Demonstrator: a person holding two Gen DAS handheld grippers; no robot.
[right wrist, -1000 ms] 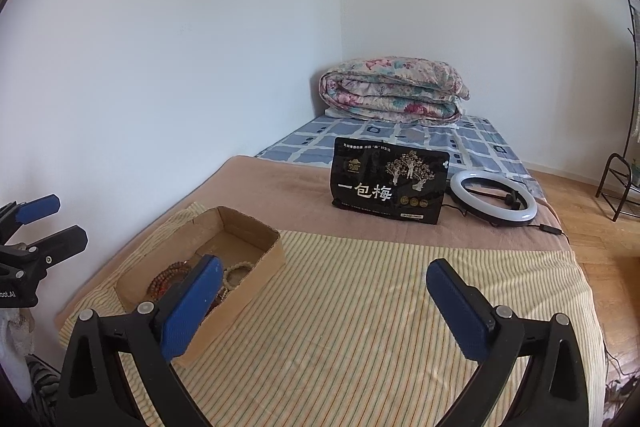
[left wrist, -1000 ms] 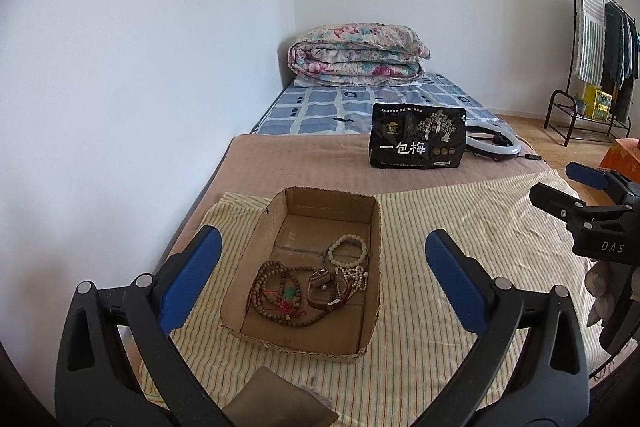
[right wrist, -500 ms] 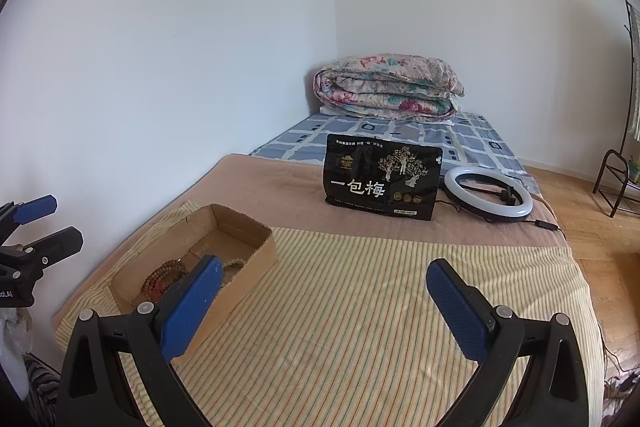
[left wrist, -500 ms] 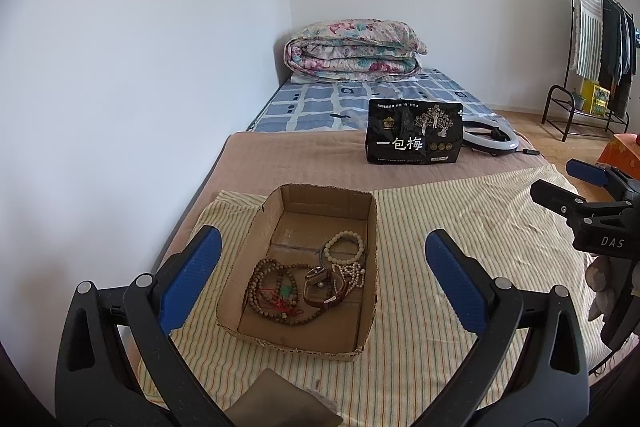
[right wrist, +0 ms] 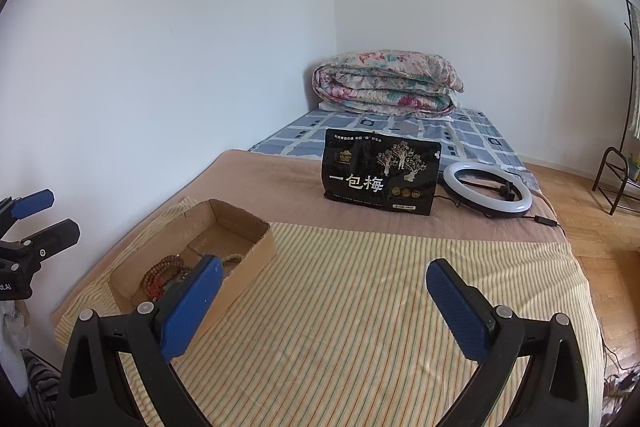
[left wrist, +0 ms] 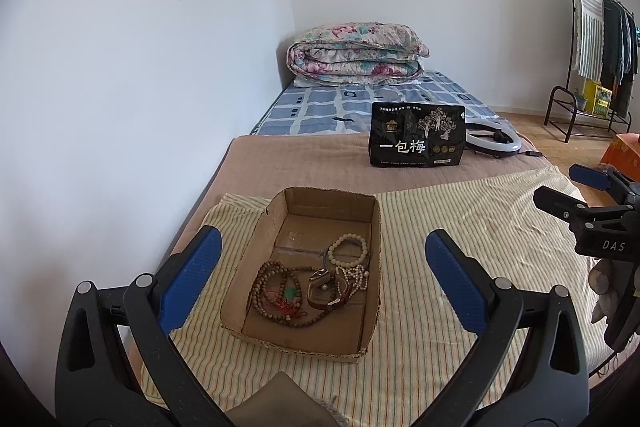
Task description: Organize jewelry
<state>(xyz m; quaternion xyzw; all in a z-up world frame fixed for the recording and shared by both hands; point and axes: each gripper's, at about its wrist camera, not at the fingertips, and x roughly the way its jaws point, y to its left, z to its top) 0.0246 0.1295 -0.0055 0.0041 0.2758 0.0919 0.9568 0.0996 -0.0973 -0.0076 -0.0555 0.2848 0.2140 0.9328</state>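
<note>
Jewelry [left wrist: 316,283] tangled in cardboard box [left wrist: 256,315] | light, slippery, snag-prone | we'd pinch one bead strand | left gripper [left wrist: 320,283], right gripper [right wrist: 320,307] both gape empty

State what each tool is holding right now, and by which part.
Nothing is held. The left tool and the right tool are both open and empty; the jewelry lies in the cardboard box.

Black bag [left wrist: 417,135] on bed: large white characters "一包梅"; smaller print above unreadable. Right tongs [left wrist: 584,203] body, seen from left wrist view: white letters "DAS".
</note>
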